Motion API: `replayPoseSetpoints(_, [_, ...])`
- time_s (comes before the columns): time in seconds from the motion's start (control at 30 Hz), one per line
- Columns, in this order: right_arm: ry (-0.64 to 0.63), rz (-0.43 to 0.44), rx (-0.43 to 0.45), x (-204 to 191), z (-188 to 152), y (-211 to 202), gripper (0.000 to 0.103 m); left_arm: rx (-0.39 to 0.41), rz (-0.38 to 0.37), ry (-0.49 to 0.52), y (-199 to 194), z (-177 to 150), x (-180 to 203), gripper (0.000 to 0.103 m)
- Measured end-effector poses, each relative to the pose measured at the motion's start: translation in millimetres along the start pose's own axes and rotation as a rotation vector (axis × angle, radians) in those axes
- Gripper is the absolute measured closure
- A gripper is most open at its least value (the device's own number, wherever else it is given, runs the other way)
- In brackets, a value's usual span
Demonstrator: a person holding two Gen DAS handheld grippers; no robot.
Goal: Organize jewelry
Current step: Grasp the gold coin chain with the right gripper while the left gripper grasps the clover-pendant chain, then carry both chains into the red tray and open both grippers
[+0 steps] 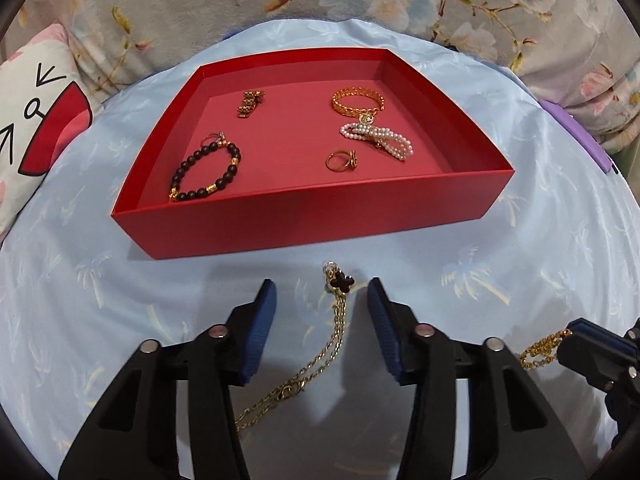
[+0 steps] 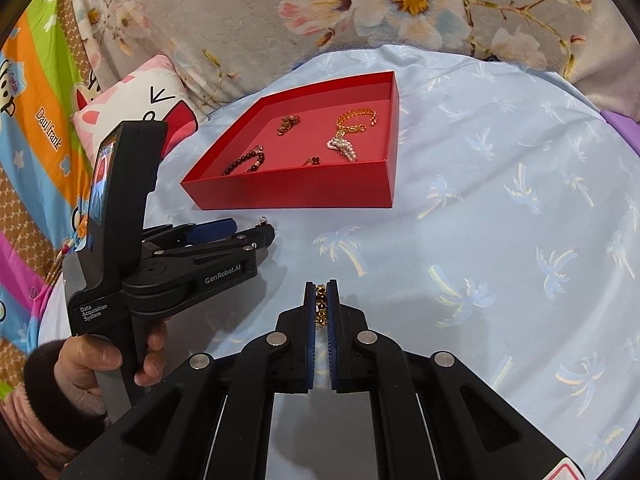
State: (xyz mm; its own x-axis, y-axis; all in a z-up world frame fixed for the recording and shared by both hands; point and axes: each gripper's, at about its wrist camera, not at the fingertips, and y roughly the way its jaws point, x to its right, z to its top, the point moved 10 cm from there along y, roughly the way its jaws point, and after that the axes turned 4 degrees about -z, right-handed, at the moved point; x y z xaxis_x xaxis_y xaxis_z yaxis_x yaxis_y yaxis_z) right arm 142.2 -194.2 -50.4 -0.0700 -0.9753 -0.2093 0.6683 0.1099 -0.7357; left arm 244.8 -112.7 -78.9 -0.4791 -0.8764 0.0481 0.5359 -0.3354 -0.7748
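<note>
A red tray (image 1: 280, 220) (image 2: 288, 194) lies on the blue cloth and holds a black bead bracelet (image 1: 208, 174), a gold bangle (image 1: 357, 103), a pearl bracelet (image 1: 378, 136), a gold ring (image 1: 341, 160) and a small gold chain piece (image 1: 250, 104). A gold necklace with a black clover pendant (image 1: 340, 282) lies on the cloth before the tray, between the fingers of my open left gripper (image 1: 322, 292). My right gripper (image 2: 321, 292) is shut on a gold chain bracelet (image 2: 321, 306), which also shows in the left wrist view (image 1: 540, 350).
The blue palm-print cloth (image 2: 500, 200) covers a round surface. A floral grey blanket (image 1: 200, 8) lies behind it, with a cartoon pillow (image 1: 28, 120) at the left. A hand holds the left gripper body (image 2: 132, 240) to the left of my right gripper.
</note>
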Motion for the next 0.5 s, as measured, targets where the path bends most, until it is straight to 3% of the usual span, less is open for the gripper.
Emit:
replayPoseSetpoints(0.17, [0.002,-0.001,-0.002,1.1,0.2,0.6,0.099,0.012,0.009,0.015,-0.3,1.4,1.3,0.091])
replayPoseSetpoints(0.5, [0.004,-0.005,0.016,2.1,8.9,-7.2,0.098,0.028,-0.087,-0.021,-28.1,3.7,3.3,0.092])
